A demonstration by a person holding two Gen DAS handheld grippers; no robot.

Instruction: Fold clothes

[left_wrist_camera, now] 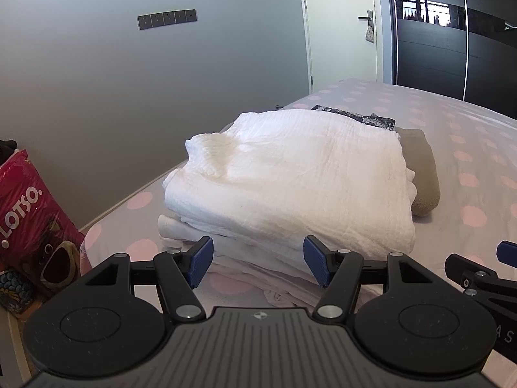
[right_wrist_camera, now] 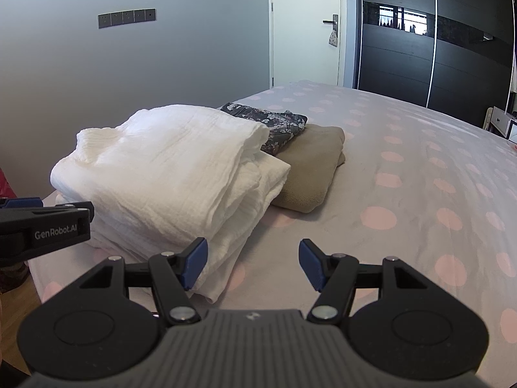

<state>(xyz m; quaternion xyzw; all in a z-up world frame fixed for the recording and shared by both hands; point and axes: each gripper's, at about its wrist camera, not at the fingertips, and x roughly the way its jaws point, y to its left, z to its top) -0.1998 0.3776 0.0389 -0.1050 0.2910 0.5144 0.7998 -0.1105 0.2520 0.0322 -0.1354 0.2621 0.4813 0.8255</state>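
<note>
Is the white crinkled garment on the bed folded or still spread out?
Folded. The white garment sits as a compact block with stacked layer edges showing at its side, on top of other white folded pieces, beside a tan folded item.

You have a bed (right_wrist_camera: 404,174) in a grey, pink-dotted sheet. On it lie a folded white pile (right_wrist_camera: 168,174) and, touching its far side, a tan garment (right_wrist_camera: 310,174).

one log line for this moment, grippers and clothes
left gripper: open, empty | right gripper: open, empty | white cloth: folded, tops stack | tan garment: folded beside | bed
</note>
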